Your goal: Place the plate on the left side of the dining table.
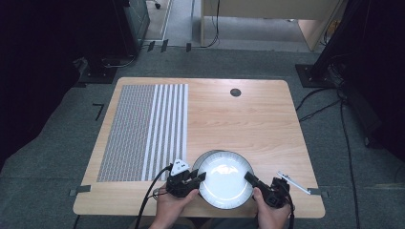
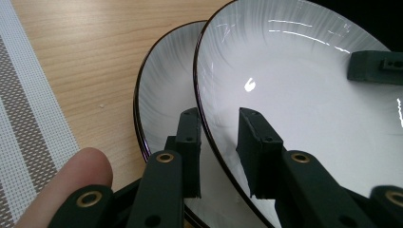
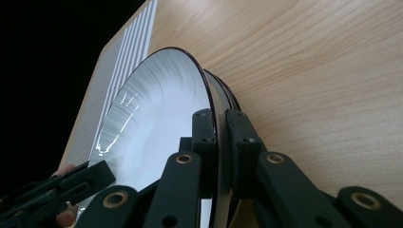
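Glossy white ceramic plate with a thin dark rim (image 1: 224, 179), topmost of a stack at the table's (image 1: 258, 124) 6 o'clock edge; judged stiff, slippery, breakable, best gripped at opposite rims; left gripper (image 1: 199, 176) straddles its 9 o'clock rim, right gripper (image 1: 249, 177) clamps the 3 o'clock rim.
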Tool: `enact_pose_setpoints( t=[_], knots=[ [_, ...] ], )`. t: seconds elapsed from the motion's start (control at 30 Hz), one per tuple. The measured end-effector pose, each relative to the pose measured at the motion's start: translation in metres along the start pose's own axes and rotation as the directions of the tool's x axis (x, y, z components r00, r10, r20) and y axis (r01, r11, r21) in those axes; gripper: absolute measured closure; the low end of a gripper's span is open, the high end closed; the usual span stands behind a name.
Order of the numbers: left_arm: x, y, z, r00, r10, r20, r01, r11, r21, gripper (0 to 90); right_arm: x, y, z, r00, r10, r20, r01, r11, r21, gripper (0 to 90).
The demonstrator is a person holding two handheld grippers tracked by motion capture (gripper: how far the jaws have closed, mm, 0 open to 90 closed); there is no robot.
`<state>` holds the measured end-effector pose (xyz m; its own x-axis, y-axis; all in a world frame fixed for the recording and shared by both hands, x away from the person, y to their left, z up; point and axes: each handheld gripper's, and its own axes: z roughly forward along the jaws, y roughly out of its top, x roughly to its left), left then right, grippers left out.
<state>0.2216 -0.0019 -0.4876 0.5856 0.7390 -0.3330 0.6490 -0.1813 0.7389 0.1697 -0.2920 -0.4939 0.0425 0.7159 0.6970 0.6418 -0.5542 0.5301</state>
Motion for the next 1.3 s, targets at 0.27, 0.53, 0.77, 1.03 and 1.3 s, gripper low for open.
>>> enact_pose_setpoints(
  t=[0.27,0.53,0.77,1.03,1.3],
  knots=[
    [0.002,0.008,-0.011,0.9997,-0.014,-0.021,0.014,0.9994,-0.033,71.7,0.010,0.004,0.002,0.9998,0.002,-0.019,-0.002,1.000,-0.003,84.0],
    [0.014,0.018,-0.025,0.9982,-0.047,-0.038,0.045,0.9970,-0.063,72.9,0.027,0.010,0.011,0.9989,-0.008,-0.047,0.009,1.000,0.011,83.8],
    [0.027,0.027,-0.039,0.9959,-0.065,-0.063,0.059,0.9937,-0.095,73.2,0.047,0.017,0.026,0.9975,-0.022,-0.067,0.024,0.999,0.025,84.0],
    [0.036,0.036,-0.055,0.9924,-0.083,-0.091,0.071,0.9896,-0.125,73.1,0.066,0.025,0.040,0.9952,-0.027,-0.094,0.030,0.999,0.034,83.9],
    [0.054,0.044,-0.072,0.9844,-0.111,-0.136,0.090,0.9843,-0.151,73.1,0.087,0.028,0.061,0.9914,-0.016,-0.130,0.026,0.997,0.069,84.0]
  ],
)
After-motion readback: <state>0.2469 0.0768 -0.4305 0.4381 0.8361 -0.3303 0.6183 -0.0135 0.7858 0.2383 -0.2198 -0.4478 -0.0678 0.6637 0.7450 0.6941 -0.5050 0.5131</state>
